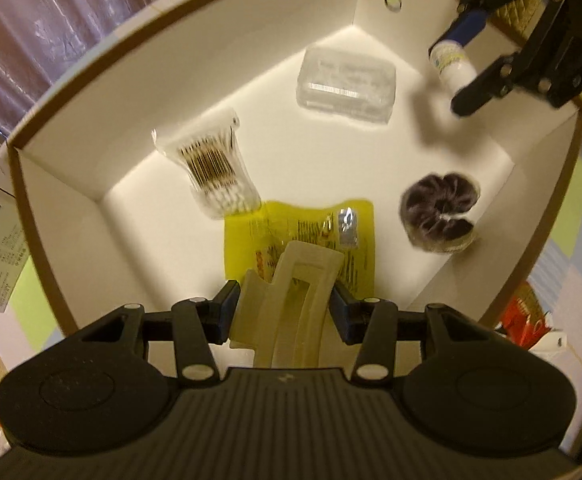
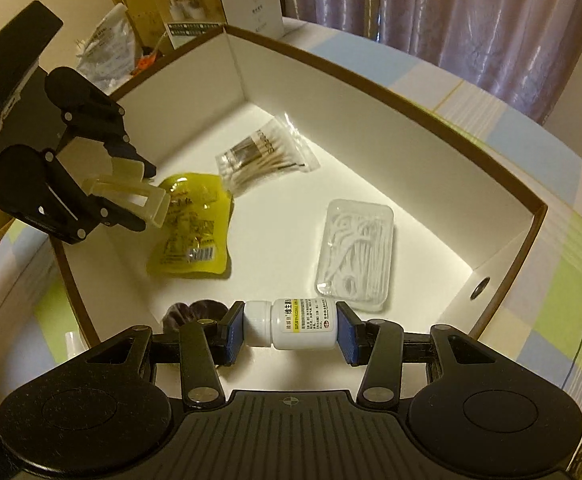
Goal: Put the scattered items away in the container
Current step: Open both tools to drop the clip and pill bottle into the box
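The left hand-held gripper (image 1: 283, 312) is clamping a cream plastic claw hair clip (image 1: 291, 304) above the near part of the white cardboard box with brown rim (image 1: 227, 40), while the right hand-held gripper (image 2: 290, 330) is gripping a small white pill bottle (image 2: 291, 323) sideways between its blue pads over the box. Already lying on the box floor are a yellow printed sachet (image 2: 189, 232), a clear bag of cotton swabs (image 2: 263, 154), a clear plastic case of white floss picks (image 2: 357, 254) and a dark purple scrunchie (image 1: 439, 210).
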A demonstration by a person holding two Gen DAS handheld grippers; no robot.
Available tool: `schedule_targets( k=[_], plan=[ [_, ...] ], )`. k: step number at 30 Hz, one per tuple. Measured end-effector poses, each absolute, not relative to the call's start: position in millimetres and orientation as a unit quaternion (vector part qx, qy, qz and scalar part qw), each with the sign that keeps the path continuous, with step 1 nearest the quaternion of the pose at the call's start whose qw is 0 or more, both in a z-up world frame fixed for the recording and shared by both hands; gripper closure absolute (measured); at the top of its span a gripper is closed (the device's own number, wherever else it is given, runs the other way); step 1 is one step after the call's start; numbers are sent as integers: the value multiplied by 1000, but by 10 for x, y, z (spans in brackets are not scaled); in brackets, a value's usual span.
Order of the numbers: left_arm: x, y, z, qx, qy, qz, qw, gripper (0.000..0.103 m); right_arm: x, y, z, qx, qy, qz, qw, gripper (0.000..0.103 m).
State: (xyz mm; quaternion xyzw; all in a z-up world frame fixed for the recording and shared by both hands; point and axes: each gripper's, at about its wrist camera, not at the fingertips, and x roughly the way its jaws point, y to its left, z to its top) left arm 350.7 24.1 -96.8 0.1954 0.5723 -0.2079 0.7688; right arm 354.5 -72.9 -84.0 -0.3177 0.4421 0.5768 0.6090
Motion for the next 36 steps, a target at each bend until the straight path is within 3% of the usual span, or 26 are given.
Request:
schedule_targets(
  k=[21,24,27,36],
  plan=[
    [3466,320,-852,191,558,-180,787,56,3332,-666,-968,-424,395,561,591,53],
    [3458,311,-831,188,555,-177,791,50,3257,-639,-1000,-455,373,562,581,53],
    [3442,299,-798,188,549,-176,795,45,3189,-675,-990,-468,340,562,591,5],
    [3409,294,-695,177,537,-168,807,26,3212,-760,-858,-461,329,573,592,5]
  ],
)
